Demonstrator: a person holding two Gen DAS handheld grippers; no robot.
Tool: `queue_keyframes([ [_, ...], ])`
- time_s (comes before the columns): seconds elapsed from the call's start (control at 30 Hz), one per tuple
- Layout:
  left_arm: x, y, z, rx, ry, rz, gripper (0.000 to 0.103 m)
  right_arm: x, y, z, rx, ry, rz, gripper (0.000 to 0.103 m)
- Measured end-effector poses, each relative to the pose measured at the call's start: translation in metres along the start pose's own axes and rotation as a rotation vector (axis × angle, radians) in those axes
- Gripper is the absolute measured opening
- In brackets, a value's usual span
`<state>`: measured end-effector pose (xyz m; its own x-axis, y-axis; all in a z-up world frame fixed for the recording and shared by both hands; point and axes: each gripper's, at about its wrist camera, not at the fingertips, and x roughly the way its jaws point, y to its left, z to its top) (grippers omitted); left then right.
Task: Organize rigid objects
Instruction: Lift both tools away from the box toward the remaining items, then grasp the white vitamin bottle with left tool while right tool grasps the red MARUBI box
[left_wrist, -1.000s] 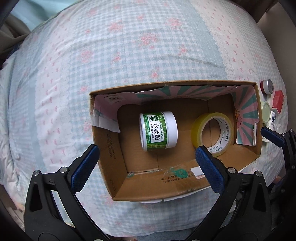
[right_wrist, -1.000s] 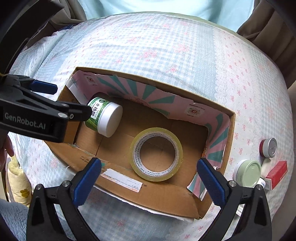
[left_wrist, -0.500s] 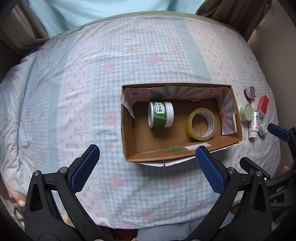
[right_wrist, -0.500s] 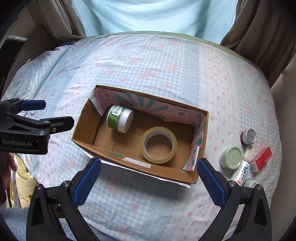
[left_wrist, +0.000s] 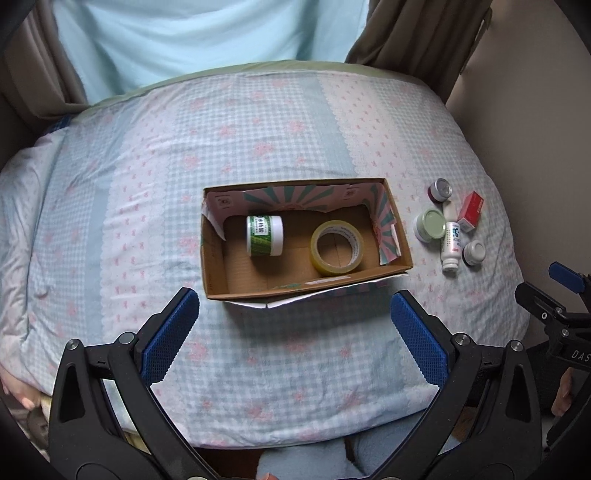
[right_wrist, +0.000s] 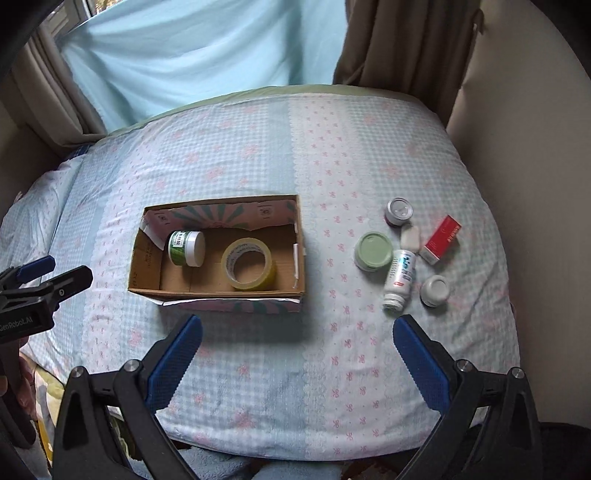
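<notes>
Both grippers, left (left_wrist: 293, 315) and right (right_wrist: 297, 341), wide open, empty; cardboard box (left_wrist: 214, 273) beyond fingertips, apart

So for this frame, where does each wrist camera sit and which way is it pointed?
Left wrist: behind the open left gripper, above the bed's near edge, looking down at the cardboard box; the right gripper shows at its right.
Right wrist: behind the open right gripper, further right, facing the loose containers; the left gripper shows at its left.
Shared: box, tape roll, green jar, containers.
</notes>
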<state>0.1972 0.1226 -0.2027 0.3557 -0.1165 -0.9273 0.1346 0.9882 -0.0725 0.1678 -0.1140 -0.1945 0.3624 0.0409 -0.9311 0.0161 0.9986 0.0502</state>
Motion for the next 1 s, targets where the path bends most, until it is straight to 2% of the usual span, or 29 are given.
queue_keyframes([
  [0.17, -0.002, -0.059, -0.002, 0.070, -0.037, 0.012, 0.103, -0.022, -0.064, -0.010, 0.124, -0.046, -0.033, 0.103],
  [0.3, 0.002, -0.105, -0.001, 0.062, -0.048, -0.002, 0.103, -0.027, -0.119, -0.009, 0.183, -0.053, -0.034, 0.103],
  [0.4, 0.016, -0.141, 0.002, 0.037, -0.023, 0.004, 0.103, -0.020, -0.158, 0.000, 0.198, -0.038, -0.041, 0.103],
  [0.5, 0.033, -0.178, 0.005, 0.028, -0.008, 0.002, 0.103, -0.005, -0.198, 0.012, 0.230, -0.020, -0.022, 0.103],
  [0.7, 0.079, -0.245, 0.014, 0.041, 0.072, -0.005, 0.103, 0.039, -0.260, 0.039, 0.269, 0.039, 0.008, 0.103],
  [1.0, 0.170, -0.304, 0.025, 0.064, 0.207, -0.043, 0.103, 0.115, -0.304, 0.074, 0.396, 0.137, 0.044, 0.103],
])
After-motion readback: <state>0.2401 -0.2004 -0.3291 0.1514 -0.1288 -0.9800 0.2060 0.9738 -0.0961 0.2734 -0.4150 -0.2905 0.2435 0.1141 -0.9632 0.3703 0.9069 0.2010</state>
